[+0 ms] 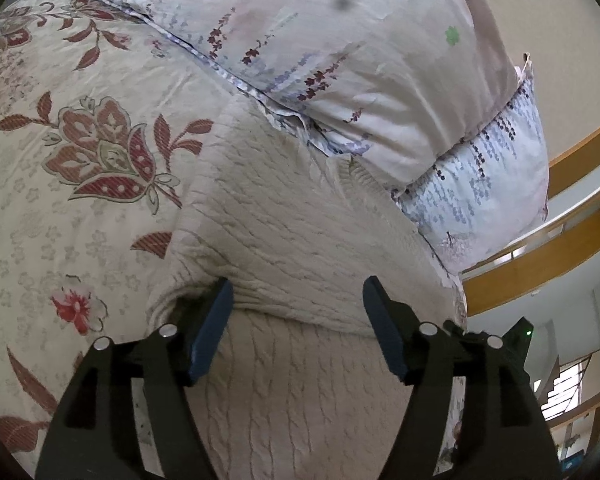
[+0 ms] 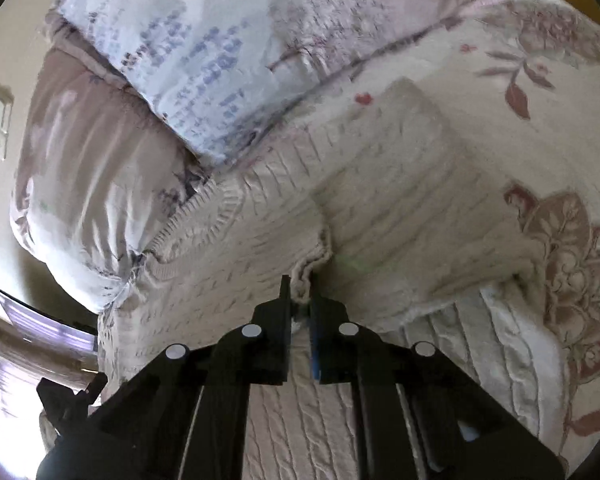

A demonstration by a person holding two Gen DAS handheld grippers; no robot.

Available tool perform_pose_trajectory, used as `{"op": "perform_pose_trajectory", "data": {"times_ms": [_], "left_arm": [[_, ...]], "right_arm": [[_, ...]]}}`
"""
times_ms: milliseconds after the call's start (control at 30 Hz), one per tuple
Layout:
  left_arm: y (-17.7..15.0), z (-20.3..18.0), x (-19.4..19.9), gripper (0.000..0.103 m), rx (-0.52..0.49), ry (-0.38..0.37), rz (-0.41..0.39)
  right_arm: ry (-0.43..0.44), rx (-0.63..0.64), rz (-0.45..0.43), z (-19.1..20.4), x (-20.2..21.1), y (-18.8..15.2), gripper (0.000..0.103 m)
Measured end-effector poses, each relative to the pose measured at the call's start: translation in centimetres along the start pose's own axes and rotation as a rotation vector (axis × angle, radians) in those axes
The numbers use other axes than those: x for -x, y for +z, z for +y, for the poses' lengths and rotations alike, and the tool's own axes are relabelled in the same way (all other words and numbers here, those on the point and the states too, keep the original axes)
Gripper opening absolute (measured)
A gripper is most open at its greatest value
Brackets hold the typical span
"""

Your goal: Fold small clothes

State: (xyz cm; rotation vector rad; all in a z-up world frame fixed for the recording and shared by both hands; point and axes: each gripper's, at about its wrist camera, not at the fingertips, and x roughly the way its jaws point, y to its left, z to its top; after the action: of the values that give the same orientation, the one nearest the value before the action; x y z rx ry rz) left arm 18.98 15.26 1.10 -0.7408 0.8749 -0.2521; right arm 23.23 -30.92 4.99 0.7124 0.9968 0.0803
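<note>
While right gripper (image 2: 300, 292) pinches one sweater (image 2: 400, 208), left gripper (image 1: 298, 300) gapes; two pillows (image 1: 340, 40).

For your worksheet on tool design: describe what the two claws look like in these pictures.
Both are black, angular frames with round silver pins at the joints. The left claw has flat dark-blue pads on its fingers; a small green light glows on its right side. The right claw shows a blue pad on one finger. No cables or sleeves are visible.
</note>
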Motion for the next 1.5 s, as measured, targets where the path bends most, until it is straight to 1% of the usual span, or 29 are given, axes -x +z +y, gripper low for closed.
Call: {"op": "perform_pose_trajectory", "data": {"times_ms": [67,133,167,200,267,300,367,400,433,467,533,600,700,767,833,900,933,1033,1100,1133,1200,1233,1267,1400,1500], "left_arm": [[-0.1,-0.4,0.8,0.067,-0.025,-0.007,-0.012],[-0.3,-0.7,1.9,0.067,-0.067,0.004,-0.038],[-0.5,-0.9,2.5,0.067,-0.089,0.013,-0.048],[-0.7,-1.0,3.0,0.067,-0.105,0.018,-0.054],[-1.0,-1.0,3.8,0.067,-0.132,0.022,-0.055],[-1.4,-1.0,4.4,0.067,-0.148,0.024,-0.053],[-2.0,-0.8,5.2,0.067,-0.169,0.027,-0.048],[-2.4,-0.7,5.6,0.067,-0.179,0.03,-0.045],[-3.0,-0.4,6.2,0.067,-0.188,0.034,-0.041],[-3.5,-0.1,6.6,0.067,-0.19,0.036,-0.034],[-4.3,0.5,7.0,0.067,-0.184,0.032,-0.016],[-5.2,1.2,7.3,0.066,-0.164,0.022,0.008],[-6.7,2.1,7.6,0.063,-0.134,0.0,0.035],[-7.8,2.5,7.9,0.06,-0.12,-0.012,0.049],[-8.8,2.8,8.1,0.059,-0.11,-0.016,0.055],[-9.8,3.1,8.4,0.053,-0.099,-0.031,0.057],[-10.1,3.2,8.5,0.052,-0.094,-0.039,0.058],[-11.2,3.5,8.9,0.046,-0.071,-0.075,0.064],[-11.9,3.5,9.1,0.04,-0.076,-0.086,0.07],[-12.4,3.4,9.2,0.038,-0.079,-0.1,0.076],[-13.1,3.3,9.5,0.034,-0.083,-0.127,0.087],[-13.7,3.4,9.7,0.033,-0.085,-0.149,0.095],[-14.1,3.4,9.8,0.03,-0.085,-0.165,0.101],[-15.6,3.8,10.2,0.029,-0.065,-0.232,0.136],[-16.9,3.8,11.0,0.029,-0.086,-0.245,0.14]], "right_arm": [[0.005,0.037,-0.074,0.7,1.4,-0.1,0.008],[-0.02,0.056,-0.112,0.8,2.2,-0.2,0.008],[-0.05,0.064,-0.107,0.7,2.0,-0.3,0.008],[-0.075,0.069,-0.081,0.4,1.4,-0.3,0.008],[-0.098,0.045,0.003,-0.5,0.2,-0.5,0.009],[-0.087,0.035,0.016,-0.8,0.2,-0.5,0.014],[-0.058,0.043,0.02,-1.1,1.2,-0.7,0.034],[-0.049,0.064,0.012,-1.2,2.2,-0.8,0.056],[-0.05,0.082,-0.006,-1.2,3.2,-0.9,0.066],[-0.048,0.113,-0.034,-1.5,4.7,-1.2,0.067],[-0.044,0.139,-0.039,-2.0,6.3,-1.5,0.067],[-0.025,0.134,-0.024,-3.9,8.3,-1.9,0.067],[-0.008,0.109,0.01,-6.4,10.0,-2.6,0.066],[-0.005,0.103,0.03,-7.9,10.8,-3.3,0.062],[-0.013,0.106,0.067,-9.2,11.1,-4.5,0.056],[-0.006,0.102,0.097,-10.0,11.3,-5.5,0.053],[0.006,0.096,0.119,-10.4,11.4,-6.2,0.049],[0.046,0.081,0.163,-10.9,11.5,-7.6,0.043],[0.078,0.077,0.168,-11.0,11.9,-8.5,0.042],[0.097,0.074,0.176,-11.1,12.1,-8.8,0.039],[0.142,0.055,0.208,-11.1,12.3,-9.7,0.032],[0.177,0.047,0.23,-11.1,12.3,-10.3,0.031],[0.19,0.047,0.239,-11.1,12.3,-10.7,0.031],[0.246,0.084,0.272,-10.8,12.9,-12.7,0.03],[0.267,0.116,0.293,-10.3,13.5,-13.9,0.027]]}}
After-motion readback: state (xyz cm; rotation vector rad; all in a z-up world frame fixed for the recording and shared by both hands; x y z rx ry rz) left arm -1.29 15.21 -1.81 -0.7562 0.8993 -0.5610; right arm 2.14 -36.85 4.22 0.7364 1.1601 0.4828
